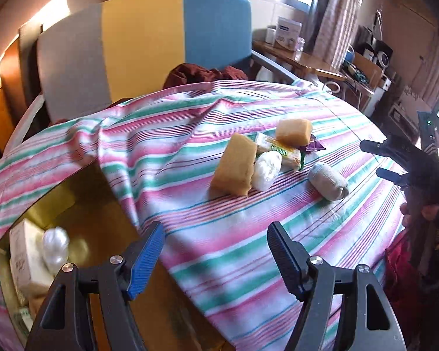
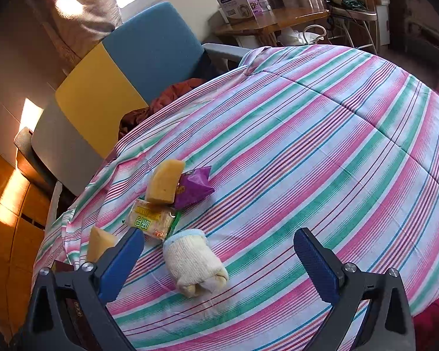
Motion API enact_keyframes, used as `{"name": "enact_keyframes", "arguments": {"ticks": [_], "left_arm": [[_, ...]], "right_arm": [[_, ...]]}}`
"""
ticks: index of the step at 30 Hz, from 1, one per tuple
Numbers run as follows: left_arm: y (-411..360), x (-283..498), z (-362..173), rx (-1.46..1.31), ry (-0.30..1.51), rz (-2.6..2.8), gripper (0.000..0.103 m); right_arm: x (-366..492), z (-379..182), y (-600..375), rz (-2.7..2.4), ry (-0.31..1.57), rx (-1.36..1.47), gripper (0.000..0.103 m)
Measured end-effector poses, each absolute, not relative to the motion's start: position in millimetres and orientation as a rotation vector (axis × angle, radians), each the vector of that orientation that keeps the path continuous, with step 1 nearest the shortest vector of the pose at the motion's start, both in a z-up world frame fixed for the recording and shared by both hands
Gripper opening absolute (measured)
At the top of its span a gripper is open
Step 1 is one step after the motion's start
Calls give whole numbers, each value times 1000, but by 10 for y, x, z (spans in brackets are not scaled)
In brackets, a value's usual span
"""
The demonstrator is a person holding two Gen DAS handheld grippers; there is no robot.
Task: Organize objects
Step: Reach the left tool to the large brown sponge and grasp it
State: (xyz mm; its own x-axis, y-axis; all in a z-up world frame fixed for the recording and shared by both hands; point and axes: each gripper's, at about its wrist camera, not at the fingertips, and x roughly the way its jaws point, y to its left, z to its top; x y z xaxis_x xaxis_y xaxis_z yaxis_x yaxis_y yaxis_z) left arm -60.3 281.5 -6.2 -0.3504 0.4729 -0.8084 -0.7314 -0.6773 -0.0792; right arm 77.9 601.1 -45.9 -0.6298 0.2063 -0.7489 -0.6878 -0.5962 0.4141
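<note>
while the rolled sock [image 2: 194,266] lies loose on the striped cloth [image 2: 307,134], your right gripper [image 2: 219,259] stands released around it, pads clear of it. just beyond the sock sits the green-lettered snack pack [image 2: 152,219], with a yellow sponge [image 2: 164,182] and a purple packet [image 2: 193,185] touching at its far end. a second sponge [image 1: 234,168] and a white bundle [image 1: 267,169] lie on the sock's other side. your left gripper [image 1: 216,251] hangs released, empty, beside the gold tin [image 1: 82,222], which is well apart from the sock.
</note>
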Motion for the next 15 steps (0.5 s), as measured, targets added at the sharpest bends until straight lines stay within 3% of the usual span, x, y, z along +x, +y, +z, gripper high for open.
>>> {"name": "enact_keyframes", "arguments": {"ticks": [5,15], "left_arm": [[3217,-818,-203,-1123,434,2016,74],[3696,-1283,-491,-1228,352,1961,74]], "right_arm": [[765,-497,6003,2235,1010,-926,103],[707,-550,5997,2245,1043,-969,103]]}}
